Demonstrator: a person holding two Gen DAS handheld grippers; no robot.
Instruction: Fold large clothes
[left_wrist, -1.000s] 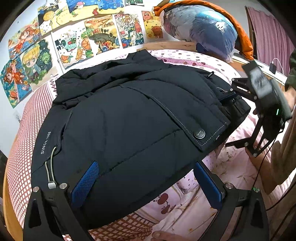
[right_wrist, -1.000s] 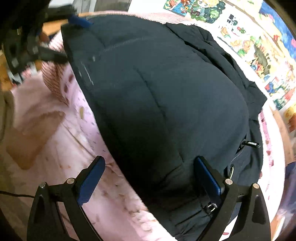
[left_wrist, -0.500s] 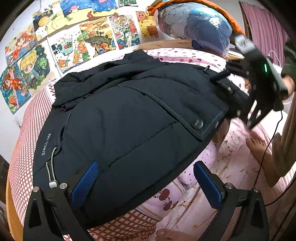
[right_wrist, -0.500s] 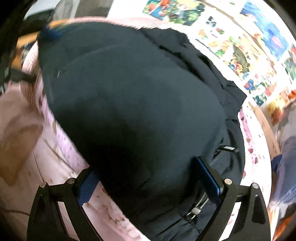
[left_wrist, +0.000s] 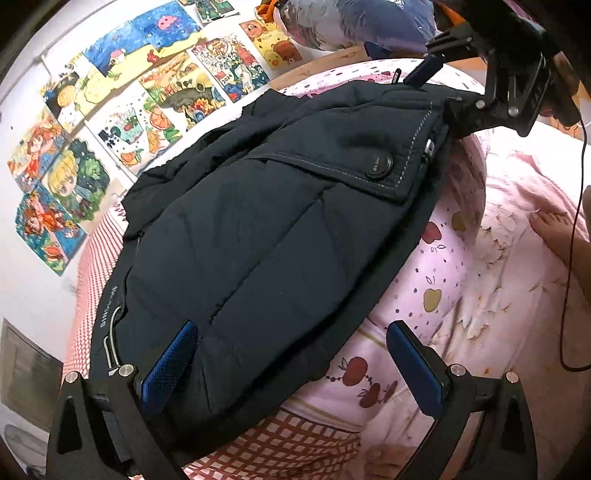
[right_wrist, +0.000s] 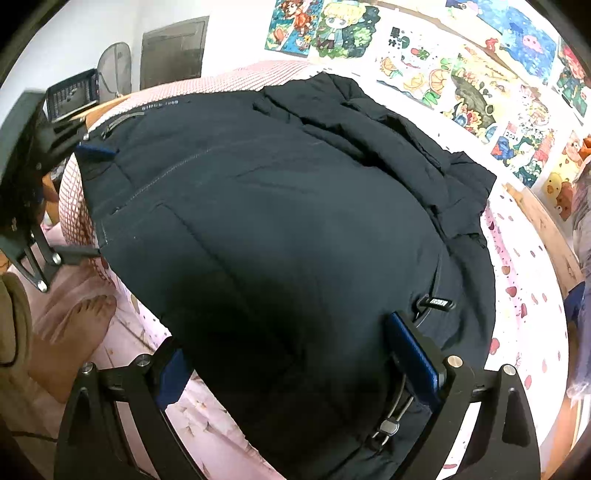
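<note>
Straddling 1 jacket (left_wrist: 258, 229), 2 claws, left (left_wrist: 295, 369) and right (right_wrist: 295, 369), seemingly wide apart.

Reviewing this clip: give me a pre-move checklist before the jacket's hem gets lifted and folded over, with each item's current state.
1. Left gripper open around the jacket hem: ok.
2. Right gripper open at the other hem corner: ok.
3. Either gripper actually clamping fabric: not ok, both open.
4. Jacket lying flat on the bed: ok, sleeves tucked.
5. Bare foot off the jacket: ok.
6. Fabric layers between the fingers: cannot tell.
</note>
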